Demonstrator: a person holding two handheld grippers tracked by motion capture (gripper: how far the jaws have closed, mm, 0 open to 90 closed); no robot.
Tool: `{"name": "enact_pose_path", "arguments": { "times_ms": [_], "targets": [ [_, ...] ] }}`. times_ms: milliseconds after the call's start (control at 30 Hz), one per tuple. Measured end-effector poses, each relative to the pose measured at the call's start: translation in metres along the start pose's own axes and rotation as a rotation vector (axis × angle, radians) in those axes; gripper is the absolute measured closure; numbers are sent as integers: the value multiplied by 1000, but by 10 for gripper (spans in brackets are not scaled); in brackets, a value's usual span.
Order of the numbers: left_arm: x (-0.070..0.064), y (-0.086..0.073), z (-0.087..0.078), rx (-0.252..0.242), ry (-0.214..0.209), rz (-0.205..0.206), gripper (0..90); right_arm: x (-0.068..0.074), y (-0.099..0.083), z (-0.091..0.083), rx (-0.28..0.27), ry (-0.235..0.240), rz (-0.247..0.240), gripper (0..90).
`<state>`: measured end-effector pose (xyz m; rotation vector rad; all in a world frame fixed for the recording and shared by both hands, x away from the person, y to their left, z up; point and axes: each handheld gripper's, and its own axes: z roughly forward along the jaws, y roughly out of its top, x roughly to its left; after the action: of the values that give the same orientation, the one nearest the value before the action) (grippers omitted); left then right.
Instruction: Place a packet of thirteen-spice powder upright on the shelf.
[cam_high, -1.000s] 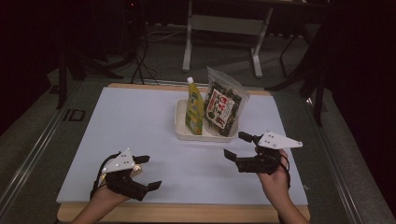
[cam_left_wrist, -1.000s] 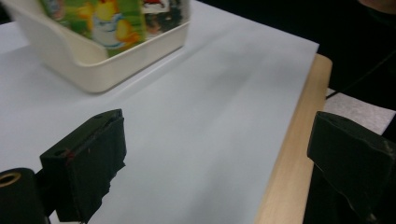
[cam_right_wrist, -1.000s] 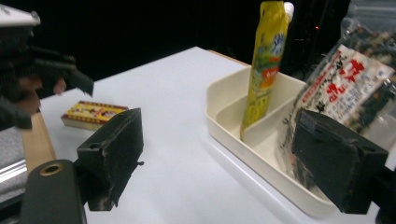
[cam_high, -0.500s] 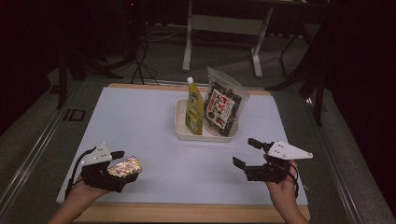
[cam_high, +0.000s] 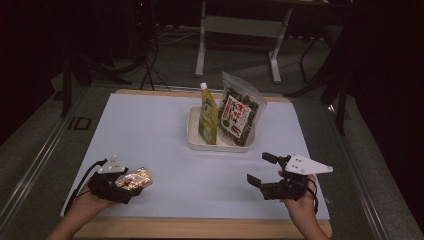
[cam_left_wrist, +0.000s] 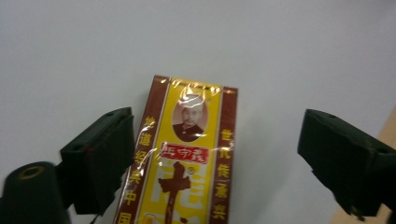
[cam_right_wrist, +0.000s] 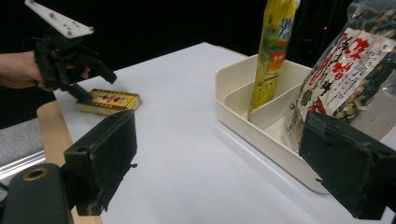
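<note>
A yellow and brown box (cam_high: 135, 178) (cam_left_wrist: 189, 154) lies flat on the white table near its front left corner. My left gripper (cam_high: 125, 187) (cam_left_wrist: 215, 140) is open around the box; one jaw is close beside its long edge and the other stands well clear. The right gripper view shows that box (cam_right_wrist: 109, 100) lying under the left gripper (cam_right_wrist: 84, 77). My right gripper (cam_high: 259, 168) (cam_right_wrist: 224, 140) is open and empty at the front right. It points toward the white tray (cam_high: 192, 135) (cam_right_wrist: 233, 109).
The divided tray holds an upright yellow pouch (cam_high: 208, 117) (cam_right_wrist: 273, 51) and a dark snack bag (cam_high: 240, 117) (cam_right_wrist: 348, 70). A wooden strip (cam_high: 200, 227) runs along the table's front edge. Table legs and stands sit on the dark floor beyond the far edge.
My left gripper has drawn back to the left, and the box now lies exposed on the table in front of it. The right gripper has slid slightly toward the front edge.
</note>
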<state>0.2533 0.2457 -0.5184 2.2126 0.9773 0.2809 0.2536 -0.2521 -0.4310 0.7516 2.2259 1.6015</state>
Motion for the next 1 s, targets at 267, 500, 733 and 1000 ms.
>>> {"name": "enact_pose_path", "arguments": {
  "times_ms": [267, 500, 733, 1000],
  "targets": [
    [10, -1, 17, 82, -1, 19, 144, -1, -3, 0, 11, 1, 5, 111],
    [9, 0, 26, 150, 14, 72, 217, -2, -2, 0, 18, -2, -1, 111],
    [9, 3, 31, 209, 29, 71, 251, -2, -3, 0, 22, -1, 2, 112],
    [8, 8, 27, 160, 42, 47, 311, -3, -1, -1, 13, 3, 12, 113]
  ]
}}
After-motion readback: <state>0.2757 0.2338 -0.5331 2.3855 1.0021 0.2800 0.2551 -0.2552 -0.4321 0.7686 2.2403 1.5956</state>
